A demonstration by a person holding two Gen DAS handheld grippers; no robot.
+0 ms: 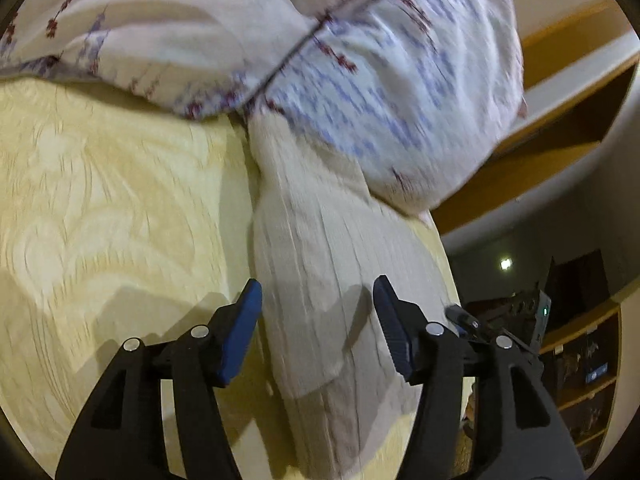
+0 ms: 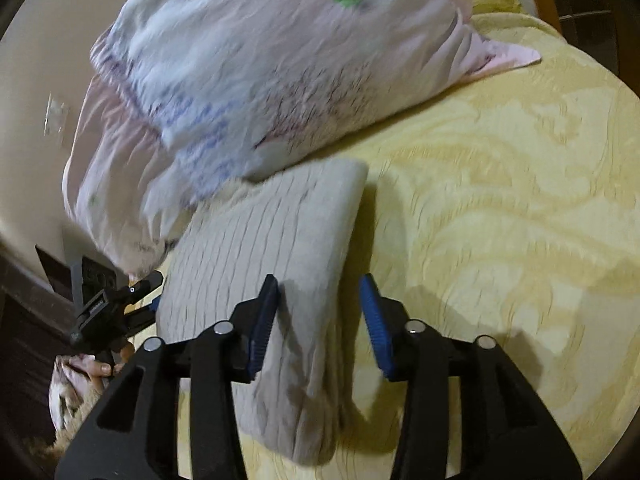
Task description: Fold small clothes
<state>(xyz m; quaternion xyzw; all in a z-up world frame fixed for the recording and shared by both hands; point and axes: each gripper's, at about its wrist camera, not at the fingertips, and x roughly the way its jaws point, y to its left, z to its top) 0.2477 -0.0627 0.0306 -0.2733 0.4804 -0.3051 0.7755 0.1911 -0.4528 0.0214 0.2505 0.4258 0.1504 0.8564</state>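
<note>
A folded light grey ribbed garment (image 1: 320, 288) lies on the yellow patterned bedspread (image 1: 100, 200), its far end tucked against a white pillow. My left gripper (image 1: 318, 294) is open, its blue pads straddling the garment just above it. In the right wrist view the same garment (image 2: 280, 240) lies folded on the bedspread (image 2: 500, 220). My right gripper (image 2: 319, 290) is open, with its jaws on either side of the garment's right edge. The left gripper (image 2: 108, 304) shows at the left of that view, and the right gripper (image 1: 480, 320) at the right of the left wrist view.
A white pillow with blue and red print (image 1: 360, 60) (image 2: 260, 80) lies at the head of the bed, over the garment's far end. Wooden shelves (image 1: 580, 360) stand beyond the bed's right edge. A beige wall (image 2: 40, 100) lies to the left.
</note>
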